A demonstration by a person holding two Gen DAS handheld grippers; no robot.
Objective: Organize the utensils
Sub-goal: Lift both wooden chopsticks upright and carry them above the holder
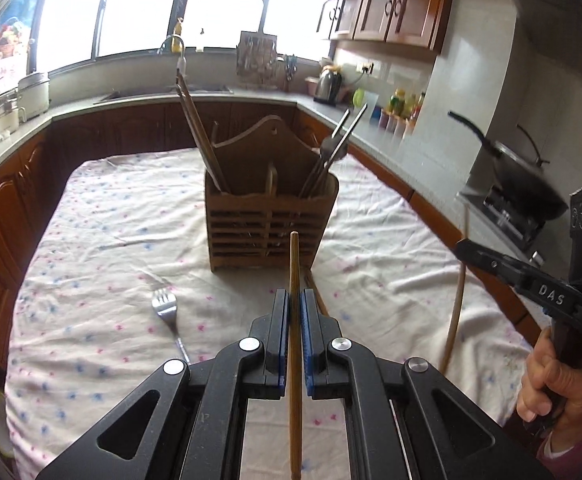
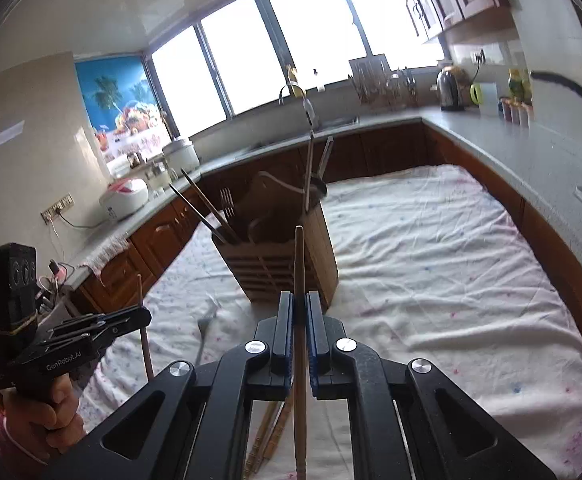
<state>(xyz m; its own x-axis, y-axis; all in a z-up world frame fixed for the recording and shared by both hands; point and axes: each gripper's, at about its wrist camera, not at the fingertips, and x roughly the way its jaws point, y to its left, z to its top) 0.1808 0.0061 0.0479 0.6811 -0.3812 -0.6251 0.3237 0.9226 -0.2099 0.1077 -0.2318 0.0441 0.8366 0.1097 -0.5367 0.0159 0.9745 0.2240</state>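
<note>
Chopsticks (image 1: 295, 264) gripped singly by left tongs (image 1: 295, 300), right tongs (image 2: 299, 300), floral tablecloth (image 1: 111, 216), kitchen counters (image 1: 391, 148).

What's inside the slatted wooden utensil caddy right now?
Slatted wooden utensil caddy: dark wooden chopsticks in its left compartment, metal cutlery handles in its right. Lower ends hidden behind the slats.

Tabletop (image 1: 371, 248) under flowered cloth (image 1: 103, 216): wooden holder (image 1: 269, 226) beyond the jaws, fork (image 1: 166, 308) left of them, chopsticks (image 2: 269, 436) beneath.
</note>
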